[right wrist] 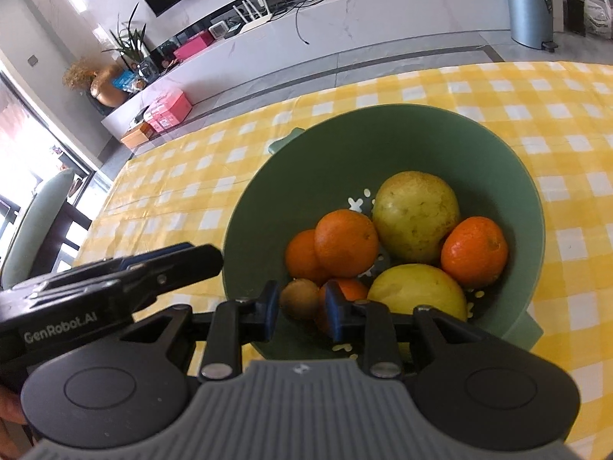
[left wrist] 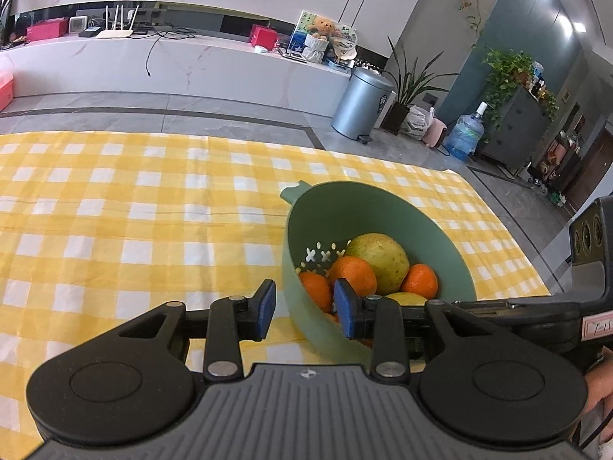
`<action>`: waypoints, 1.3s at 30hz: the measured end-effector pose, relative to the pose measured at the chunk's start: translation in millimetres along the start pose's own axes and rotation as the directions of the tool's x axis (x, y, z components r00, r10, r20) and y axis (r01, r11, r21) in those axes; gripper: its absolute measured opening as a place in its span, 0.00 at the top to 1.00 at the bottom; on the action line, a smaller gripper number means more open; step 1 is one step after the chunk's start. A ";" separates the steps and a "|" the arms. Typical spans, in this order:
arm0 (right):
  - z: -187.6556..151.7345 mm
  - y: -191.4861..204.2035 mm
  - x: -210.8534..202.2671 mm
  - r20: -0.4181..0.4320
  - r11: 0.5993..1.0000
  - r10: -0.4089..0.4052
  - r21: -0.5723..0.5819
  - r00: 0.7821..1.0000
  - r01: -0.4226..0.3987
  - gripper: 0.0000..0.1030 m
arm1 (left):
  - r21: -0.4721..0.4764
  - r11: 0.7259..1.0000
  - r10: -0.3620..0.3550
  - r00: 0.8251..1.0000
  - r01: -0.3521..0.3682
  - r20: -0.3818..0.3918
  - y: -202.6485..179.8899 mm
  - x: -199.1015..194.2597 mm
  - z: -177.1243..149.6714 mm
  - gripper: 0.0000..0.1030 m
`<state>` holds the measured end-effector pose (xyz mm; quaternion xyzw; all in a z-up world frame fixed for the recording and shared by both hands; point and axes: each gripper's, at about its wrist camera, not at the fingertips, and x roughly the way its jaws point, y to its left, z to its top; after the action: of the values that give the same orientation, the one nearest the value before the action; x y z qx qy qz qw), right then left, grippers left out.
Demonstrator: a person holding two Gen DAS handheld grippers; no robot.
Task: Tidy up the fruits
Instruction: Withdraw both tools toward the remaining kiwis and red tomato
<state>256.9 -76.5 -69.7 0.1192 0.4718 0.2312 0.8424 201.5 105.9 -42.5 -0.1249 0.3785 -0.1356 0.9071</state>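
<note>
Here we are at the green colander (right wrist: pixel 383 145), sitting on the yellow checked tablecloth (left wrist: pixel 115 199) toward the table's right-hand end in the left wrist view, and it's loaded: a pear (right wrist: pixel 415 216), three clear mandarins, the biggest (right wrist: pixel 346 243) leaning on the pear, a lemon (right wrist: pixel 417 291), a small brown kiwi (right wrist: pixel 299 299).

The right gripper (right wrist: pixel 300 308) hangs over the near rim, jaws parted, nothing clenched; the kiwi lies in line with the gap, though whether the pads touch it I can't tell. The left gripper (left wrist: pixel 304 306) is released too, straddling the colander's near wall without pinching it.

Handling, by my reckoning: the kiwi is light, soft-skinned and bruisable, so a gentle squeeze across its short width. Its long axis isn't clear from here. The mandarins look roundish and should roll. The pear sits stem end up and away, heavy and smooth. The colander is stiff plastic, its small handle (right wrist: pixel 285 140) pointing to the far-left.
</note>
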 end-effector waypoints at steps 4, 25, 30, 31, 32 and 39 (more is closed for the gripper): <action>-2.2 -1.3 -4.1 0.010 1.000 -0.002 0.010 1.000 0.002 0.71 | 0.017 1.000 0.012 1.000 -0.011 -0.015 -0.1 -4.0 -4.9 0.63; -103.3 18.8 -80.0 0.364 0.971 -0.178 -0.087 0.914 0.223 0.64 | 0.217 0.976 -0.003 0.998 0.016 -0.059 -29.0 -17.2 -44.2 0.58; -122.4 5.1 -70.5 0.371 0.974 -0.167 -0.082 0.913 0.212 0.60 | 0.168 0.985 -0.031 0.998 0.041 -0.062 -21.5 -6.2 -52.2 0.58; -124.3 2.2 -67.6 0.371 0.975 -0.166 -0.076 0.914 0.208 0.59 | 0.162 0.986 -0.026 0.998 0.037 -0.064 -20.0 -4.1 -54.2 0.58; -125.1 -0.4 -64.4 0.366 0.974 -0.174 -0.070 0.914 0.214 0.59 | 0.164 0.986 -0.025 0.998 0.035 -0.065 -18.8 -1.6 -56.3 0.58; -125.1 -7.7 -46.3 0.324 0.987 -0.126 -0.055 0.938 0.151 0.60 | 0.169 0.984 -0.038 0.996 0.050 -0.077 -16.0 7.8 -60.1 0.49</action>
<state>131.9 -108.6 -104.5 0.0881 0.3269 0.1675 0.9259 161.0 80.9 -83.3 -0.0499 0.3957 -0.1921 0.8967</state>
